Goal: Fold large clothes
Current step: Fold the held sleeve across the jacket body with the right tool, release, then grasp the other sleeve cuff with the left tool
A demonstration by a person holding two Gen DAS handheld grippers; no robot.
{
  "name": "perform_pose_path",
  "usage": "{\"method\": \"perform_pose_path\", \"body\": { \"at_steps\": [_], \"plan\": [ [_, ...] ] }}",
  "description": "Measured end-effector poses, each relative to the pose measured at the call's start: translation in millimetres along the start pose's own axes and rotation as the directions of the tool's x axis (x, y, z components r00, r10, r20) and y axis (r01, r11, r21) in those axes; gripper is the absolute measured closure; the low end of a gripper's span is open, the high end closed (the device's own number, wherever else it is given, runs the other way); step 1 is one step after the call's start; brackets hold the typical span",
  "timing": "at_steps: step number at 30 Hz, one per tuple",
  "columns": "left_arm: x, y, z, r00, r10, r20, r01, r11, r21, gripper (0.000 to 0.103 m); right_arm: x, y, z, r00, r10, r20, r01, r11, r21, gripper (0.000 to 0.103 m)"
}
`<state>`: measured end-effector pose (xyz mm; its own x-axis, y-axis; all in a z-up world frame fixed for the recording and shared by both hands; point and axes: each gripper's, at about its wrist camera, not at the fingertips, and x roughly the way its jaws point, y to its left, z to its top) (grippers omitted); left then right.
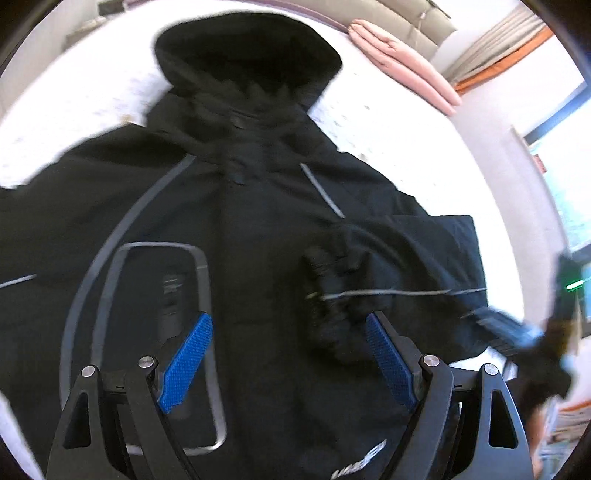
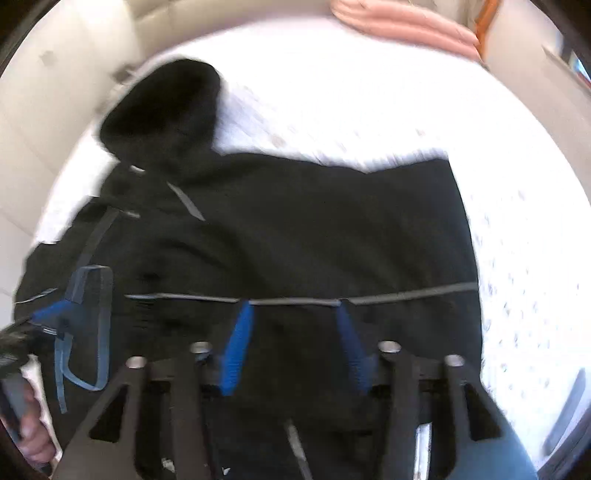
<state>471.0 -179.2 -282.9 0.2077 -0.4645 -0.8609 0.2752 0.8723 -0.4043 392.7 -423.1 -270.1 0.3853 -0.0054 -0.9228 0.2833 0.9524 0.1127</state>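
A large black hooded jacket (image 1: 258, 229) with grey reflective stripes lies front up on a white bed; it also shows in the right wrist view (image 2: 314, 236). Its hood (image 1: 247, 62) points to the far side. One sleeve (image 1: 417, 258) is folded across the body. My left gripper (image 1: 290, 336) hangs open above the jacket's chest, holding nothing. My right gripper (image 2: 293, 314) is open above the folded sleeve near its grey stripe (image 2: 406, 293), empty. The right gripper (image 1: 517, 328) shows blurred at the right edge of the left wrist view.
The white bed sheet (image 2: 369, 103) surrounds the jacket. Folded pink bedding (image 1: 402, 59) lies at the bed's far edge, also in the right wrist view (image 2: 406, 22). A window (image 1: 565, 166) is at the right. A hand (image 2: 33, 435) holds the left gripper.
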Motion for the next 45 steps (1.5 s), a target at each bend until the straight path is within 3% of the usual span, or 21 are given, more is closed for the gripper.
{"method": "perform_pose_path", "body": {
  "at_steps": [2,5,7,11,14,18,24,25,28,32,37,41,42,45],
  "plan": [
    [16,-3,5,1.0,-0.022,-0.019,0.022,1.0,-0.002,0.017,38,-6,-7,0.995,0.022,-0.097,-0.019,0.999,0.027,0.063],
    [39,-5,11,0.998,-0.042,-0.054,0.043,0.999,0.008,0.021,45,-5,-9,0.998,0.017,-0.067,-0.016,1.0,0.02,0.063],
    [50,-9,13,0.994,-0.068,-0.083,0.069,0.998,0.012,0.042,42,-2,-10,0.998,0.01,-0.063,-0.01,1.0,0.01,0.063],
    [70,-16,16,0.987,-0.093,-0.131,0.097,0.995,0.021,0.048,39,-10,-12,0.996,0.056,-0.068,-0.054,0.998,0.038,0.063],
    [76,-17,16,0.981,-0.133,-0.142,0.137,0.99,0.018,0.076,36,-24,-7,0.992,0.09,-0.086,-0.084,0.994,0.065,0.063],
    [61,-23,17,0.983,-0.145,-0.111,0.151,0.987,0.047,0.084,31,-35,-6,0.99,0.108,-0.095,-0.101,0.992,0.072,0.063],
    [-5,-22,26,0.989,-0.145,-0.001,0.145,0.986,0.083,0.085,-6,-20,-5,0.982,0.175,-0.073,-0.167,0.98,0.106,0.062],
    [-16,-16,28,0.99,-0.14,0.019,0.138,0.987,0.079,0.085,-12,-14,-4,0.981,0.184,-0.067,-0.177,0.979,0.103,0.055],
    [-53,12,30,0.991,-0.097,0.09,0.093,0.995,0.045,0.085,-38,4,-2,0.978,0.205,-0.03,-0.201,0.976,0.084,0.042],
    [-94,72,26,0.987,0.041,0.154,-0.039,0.999,-0.014,0.085,-51,27,0,0.981,0.194,-0.001,-0.193,0.98,0.047,0.041],
    [-72,139,10,0.993,0.113,0.047,-0.108,0.989,-0.097,0.084,-18,43,-6,0.991,0.116,-0.065,-0.116,0.993,0.018,0.041],
    [-28,158,-6,0.972,0.231,-0.052,-0.234,0.968,-0.089,0.067,34,52,-18,0.987,0.009,-0.163,-0.015,0.999,-0.031,0.039],
    [-27,161,-7,0.973,0.226,-0.045,-0.229,0.969,-0.094,0.066,35,56,-18,0.989,-0.007,-0.148,-0.001,0.999,-0.049,0.034],
    [-42,166,-6,0.97,0.24,-0.033,-0.243,0.961,-0.129,0.051,33,65,-16,0.987,-0.05,-0.155,0.036,0.995,-0.089,0.031]
  ]
}}
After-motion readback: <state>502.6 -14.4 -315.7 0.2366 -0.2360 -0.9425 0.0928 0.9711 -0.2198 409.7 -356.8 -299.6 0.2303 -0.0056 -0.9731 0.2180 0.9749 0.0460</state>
